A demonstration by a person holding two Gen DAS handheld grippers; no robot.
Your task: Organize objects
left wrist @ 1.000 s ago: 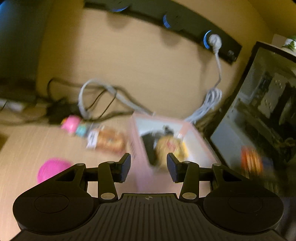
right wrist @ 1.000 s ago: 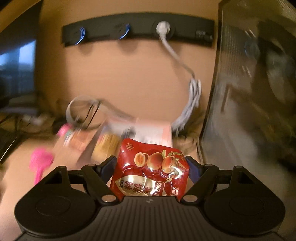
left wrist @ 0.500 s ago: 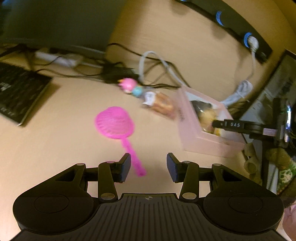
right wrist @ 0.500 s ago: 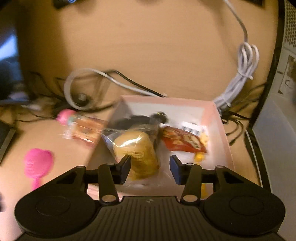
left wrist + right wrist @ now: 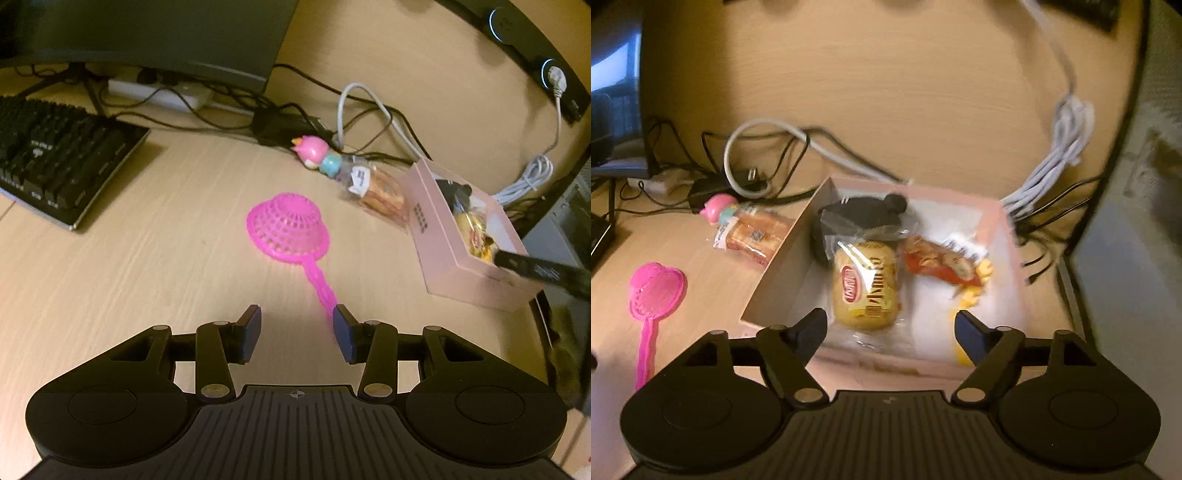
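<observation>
The left tool (image 5: pixel 297 328) hangs low over the counter (image 5: pixel 110 288), part-open and empty, lined up on the pink strainer (image 5: pixel 288 229), whose handle tip lies just beside one finger, likely the next pickup. The right tool (image 5: pixel 890 332), jaws opening and empty, hovers over the pink box (image 5: pixel 783 273), where a yellow bun (image 5: pixel 866 284) and red snack packet (image 5: pixel 938 264) lie. Beyond the strainer, a wrapped bread (image 5: pixel 380 188) waits beside the box.

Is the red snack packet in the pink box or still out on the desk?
In. The red snack packet lies inside the pink box, beside the yellow bun packet.
</observation>
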